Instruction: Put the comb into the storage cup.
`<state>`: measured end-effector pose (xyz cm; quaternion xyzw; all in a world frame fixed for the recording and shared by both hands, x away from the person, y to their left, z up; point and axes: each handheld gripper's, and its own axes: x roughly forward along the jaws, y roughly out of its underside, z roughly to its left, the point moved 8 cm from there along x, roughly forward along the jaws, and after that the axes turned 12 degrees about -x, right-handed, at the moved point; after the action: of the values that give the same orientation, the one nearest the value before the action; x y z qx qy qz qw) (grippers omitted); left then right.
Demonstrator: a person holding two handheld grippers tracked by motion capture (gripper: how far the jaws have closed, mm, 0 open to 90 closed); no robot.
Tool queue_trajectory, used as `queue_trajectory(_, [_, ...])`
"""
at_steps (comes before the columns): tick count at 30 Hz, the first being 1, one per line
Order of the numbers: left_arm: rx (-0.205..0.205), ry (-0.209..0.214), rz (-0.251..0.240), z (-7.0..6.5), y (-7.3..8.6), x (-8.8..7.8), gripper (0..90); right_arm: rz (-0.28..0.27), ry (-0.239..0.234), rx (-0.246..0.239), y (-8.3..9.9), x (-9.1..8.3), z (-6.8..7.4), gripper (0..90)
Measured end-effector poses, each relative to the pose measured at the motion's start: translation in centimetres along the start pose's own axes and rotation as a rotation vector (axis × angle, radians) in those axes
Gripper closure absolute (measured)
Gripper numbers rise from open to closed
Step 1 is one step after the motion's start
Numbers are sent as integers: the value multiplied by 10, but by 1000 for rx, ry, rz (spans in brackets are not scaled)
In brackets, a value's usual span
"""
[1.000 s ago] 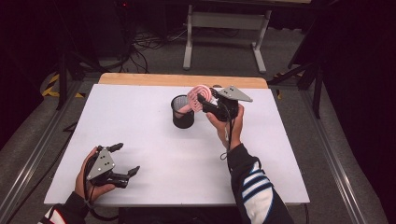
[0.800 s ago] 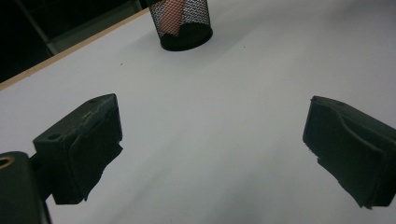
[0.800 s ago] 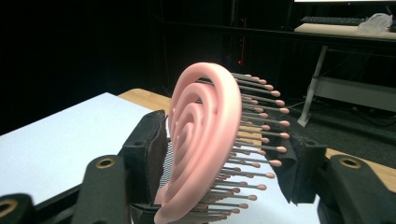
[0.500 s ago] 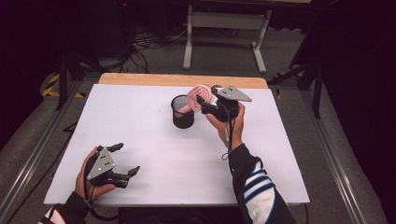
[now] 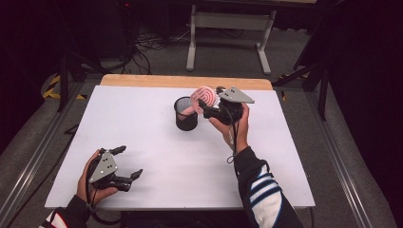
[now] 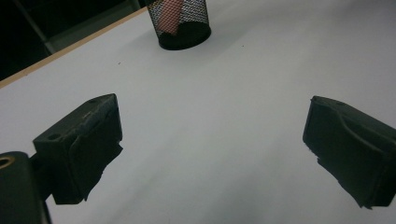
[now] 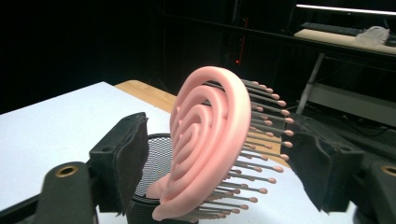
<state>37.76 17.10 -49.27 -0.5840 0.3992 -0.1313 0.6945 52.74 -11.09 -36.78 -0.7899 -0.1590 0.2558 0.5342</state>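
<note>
Right gripper: jaws just been opening, stand either side of pink hairbrush, pads off it.
Hairbrush: handle down in black mesh cup, just below the jaws.
Left gripper: wide open, empty, well apart.
Surface: white table, wooden far edge.
Room: dark, cables on the floor beyond.

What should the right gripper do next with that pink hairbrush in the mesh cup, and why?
Probably draw the right gripper straight back from the pink hairbrush. Its jaws have just been opening and now stand apart on either side of the brush head, with gaps showing. The handle sits down in the black mesh cup, so the brush seems placed. Backing out straight should avoid snagging the bristles and tipping the cup.
</note>
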Motion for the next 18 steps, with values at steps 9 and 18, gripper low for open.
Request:
queue_trajectory(9, [1,2,2,0,0,0,57,23,30,-12,3,2,1,113])
queue_trajectory(18, [5,3,4,0,0,0,57,30,32,-18,6,5,7,39])
